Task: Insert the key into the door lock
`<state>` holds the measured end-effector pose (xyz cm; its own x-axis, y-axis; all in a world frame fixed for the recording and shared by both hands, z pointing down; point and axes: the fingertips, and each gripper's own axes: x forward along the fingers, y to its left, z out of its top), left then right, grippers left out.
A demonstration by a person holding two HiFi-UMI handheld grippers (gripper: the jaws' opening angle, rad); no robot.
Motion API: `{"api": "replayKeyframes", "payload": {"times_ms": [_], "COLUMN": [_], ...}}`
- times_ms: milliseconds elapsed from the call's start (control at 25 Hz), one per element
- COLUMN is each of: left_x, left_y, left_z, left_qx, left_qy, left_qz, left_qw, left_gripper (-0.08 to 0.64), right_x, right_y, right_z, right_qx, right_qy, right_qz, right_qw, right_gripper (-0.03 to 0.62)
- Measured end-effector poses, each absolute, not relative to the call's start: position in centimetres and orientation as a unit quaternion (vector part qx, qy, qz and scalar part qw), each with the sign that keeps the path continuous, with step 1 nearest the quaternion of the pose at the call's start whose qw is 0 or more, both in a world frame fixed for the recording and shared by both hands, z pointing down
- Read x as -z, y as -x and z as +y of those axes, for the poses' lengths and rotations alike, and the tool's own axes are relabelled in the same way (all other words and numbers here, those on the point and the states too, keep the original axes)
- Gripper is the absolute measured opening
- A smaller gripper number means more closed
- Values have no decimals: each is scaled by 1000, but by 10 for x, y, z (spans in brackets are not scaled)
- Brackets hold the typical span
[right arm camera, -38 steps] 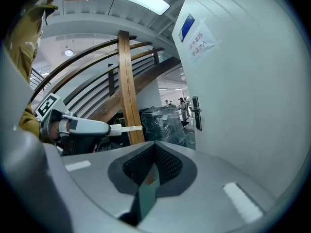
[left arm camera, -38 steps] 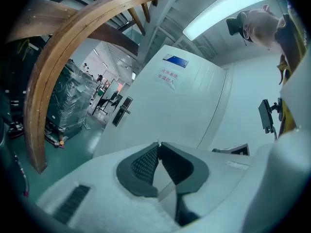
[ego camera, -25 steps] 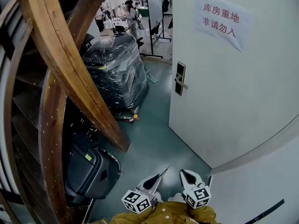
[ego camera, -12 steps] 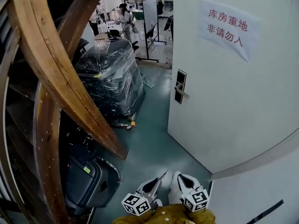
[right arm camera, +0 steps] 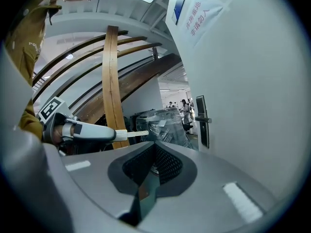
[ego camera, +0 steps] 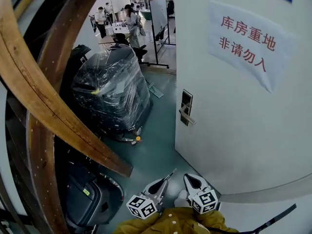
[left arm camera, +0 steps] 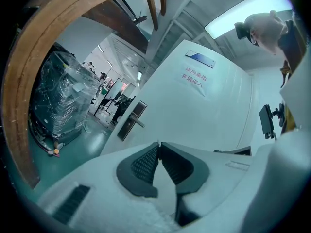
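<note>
First: Closing in, are we not? Since a second ago the door [ego camera: 234, 130] is filling more of the head view, and the door lock [ego camera: 185, 107] is showing larger and nearer ahead of our claws.

Second: We are. Starting from the left, curved wooden beams [ego camera: 48, 111] are rising well to the left of the left claw [ego camera: 166, 180]. A dark case [ego camera: 90, 194] is lying on the green floor [ego camera: 156, 145] near that claw's left side.

First: And further ahead of it?

Second: Ahead and to its left, a machine wrapped in clear film [ego camera: 112, 87] is standing. People [ego camera: 130, 21] are standing well beyond it.

First: What are we carrying?

Second: We are pinching the key [ego camera: 171, 174] in the left claw. Its pads are pressing narrowly together on it, and the blade is sticking out past the tips, pointing toward the door.

First: And the other one?

Second: We are holding the right claw [ego camera: 189, 178] just beside the left one, on its right. Its pads are meeting at the tips, and we are seeing nothing between them.

First: Where is the lock sitting?

Second: It is standing ahead of both claws, well apart from the key. We are seeing it as a dark plate with a lever handle [ego camera: 188, 117], near the door's left edge. Above and to the right of the right claw, a paper sign [ego camera: 246, 40] with red characters is hanging on the door.
</note>
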<state>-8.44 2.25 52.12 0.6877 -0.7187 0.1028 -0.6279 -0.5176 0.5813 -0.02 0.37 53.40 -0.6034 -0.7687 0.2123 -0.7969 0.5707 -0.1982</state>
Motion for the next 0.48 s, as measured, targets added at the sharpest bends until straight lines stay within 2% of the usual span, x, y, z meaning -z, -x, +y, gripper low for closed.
{"api": "replayKeyframes", "payload": {"times_ms": [200,480], "left_x": [-518,-526], "left_y": [56,52], "left_z": [-36,-102], "left_qx": [80,84], "left_qy": [-862,-850], "left_qz": [-397,-411], "left_qw": [305,318], "left_gripper": [21,21], "right_x": [-526,-531], "right_y": [-23,-41], "right_z": [-52,-107], "right_qx": [-133,-141], "right_qy": [-430,-435], "right_qz": [-891,-887], "right_qw": [53,59], "right_gripper": [5,6]}}
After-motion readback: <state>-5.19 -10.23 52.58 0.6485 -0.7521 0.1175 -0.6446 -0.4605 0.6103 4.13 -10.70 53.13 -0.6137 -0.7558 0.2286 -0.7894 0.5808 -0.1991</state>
